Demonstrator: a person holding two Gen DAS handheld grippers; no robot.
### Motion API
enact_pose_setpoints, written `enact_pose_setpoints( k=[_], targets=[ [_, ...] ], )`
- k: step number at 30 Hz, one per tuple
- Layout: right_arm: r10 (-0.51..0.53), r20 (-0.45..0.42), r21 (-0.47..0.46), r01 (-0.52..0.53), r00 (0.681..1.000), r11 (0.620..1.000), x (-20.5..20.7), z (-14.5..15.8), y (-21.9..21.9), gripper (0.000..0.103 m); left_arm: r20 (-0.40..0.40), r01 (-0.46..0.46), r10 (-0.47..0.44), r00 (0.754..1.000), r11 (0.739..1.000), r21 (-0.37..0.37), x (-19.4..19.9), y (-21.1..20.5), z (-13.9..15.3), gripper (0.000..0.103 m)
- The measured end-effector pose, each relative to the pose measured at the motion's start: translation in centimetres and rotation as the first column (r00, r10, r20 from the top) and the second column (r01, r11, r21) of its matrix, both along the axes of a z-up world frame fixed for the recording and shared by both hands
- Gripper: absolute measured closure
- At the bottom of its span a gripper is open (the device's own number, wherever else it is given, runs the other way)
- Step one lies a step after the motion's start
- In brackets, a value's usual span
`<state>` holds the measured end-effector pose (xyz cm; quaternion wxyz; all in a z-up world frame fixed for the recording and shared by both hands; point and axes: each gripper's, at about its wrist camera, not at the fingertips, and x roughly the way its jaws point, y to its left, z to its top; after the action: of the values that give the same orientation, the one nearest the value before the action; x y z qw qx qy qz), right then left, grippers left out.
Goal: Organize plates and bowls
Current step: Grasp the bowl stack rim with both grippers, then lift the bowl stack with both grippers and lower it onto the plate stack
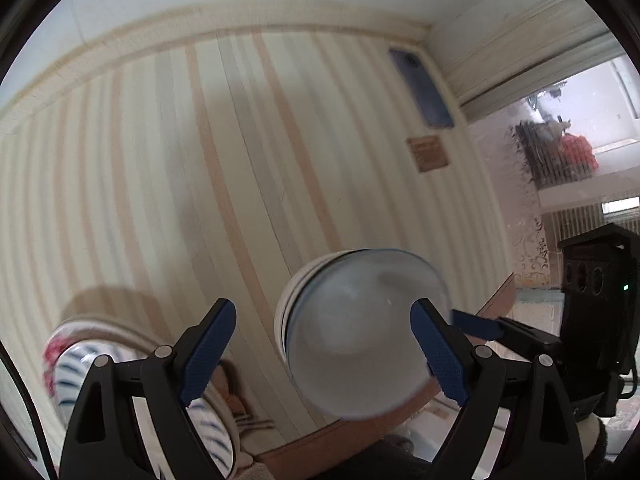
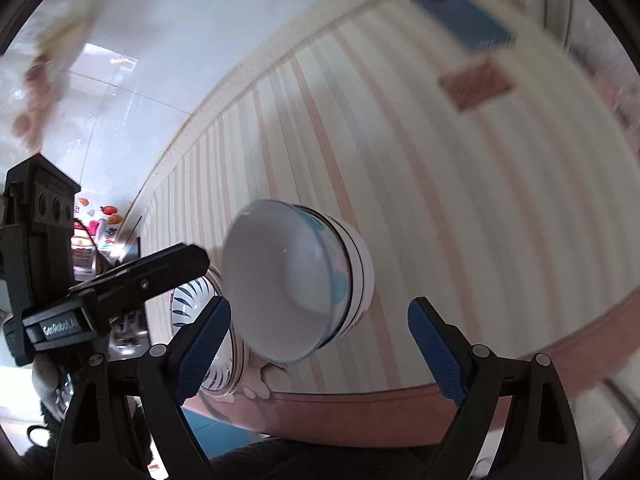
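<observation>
Now stacked bowls [image 1: 360, 336] between open left tool [image 1: 324, 356] fingers, untouched.

Two stacked bowls [image 1: 360, 336] are sitting nested on the striped table [image 1: 160, 184]. One striped dish [image 1: 80, 368] is lying nearby. One blue phone [image 1: 422, 88] and one brown card [image 1: 428, 153] are resting farther off.

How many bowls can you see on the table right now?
2, maybe more. A white bowl stack sits mid-table between the open grippers; its banded rims suggest nested bowls, number unclear. A striped bowl sits near the table edge, partly hidden behind the left gripper.
</observation>
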<state>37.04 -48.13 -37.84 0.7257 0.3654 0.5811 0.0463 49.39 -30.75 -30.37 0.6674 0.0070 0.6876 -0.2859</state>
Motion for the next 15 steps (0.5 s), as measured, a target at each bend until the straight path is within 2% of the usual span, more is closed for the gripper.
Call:
enact_pose_setpoints(
  k=[5, 11, 14, 15],
  targets=[
    [0.013, -0.044, 0.144, -0.007, 0.999, 0.99, 1.1, -5.6, 0.3, 0.011, -0.117, -0.002, 0.0, 0.993, 1.0, -0.012, 1.0, -0.5, -3.5, 0.014],
    [-0.013, -0.04, 0.255, 0.023, 0.999, 0.967, 1.5, -9.1, 0.5, 0.011, -0.243, -0.064, 0.056, 0.968, 0.998, -0.022, 1.4, 0.2, -6.2, 0.014],
    [-0.009, -0.042, 0.278, 0.02, 0.999, 0.96, 1.7, -9.8, 0.8, 0.018, -0.284, -0.088, 0.068, 0.957, 0.994, -0.06, 1.4, 0.5, -7.0, 0.019],
    [0.001, -0.042, 0.285, 0.011, 0.999, 0.959, 1.9, -10.1, 1.0, 0.021, -0.287, -0.093, 0.071, 0.955, 0.994, -0.065, 1.3, 0.5, -7.1, 0.026]
  ],
)
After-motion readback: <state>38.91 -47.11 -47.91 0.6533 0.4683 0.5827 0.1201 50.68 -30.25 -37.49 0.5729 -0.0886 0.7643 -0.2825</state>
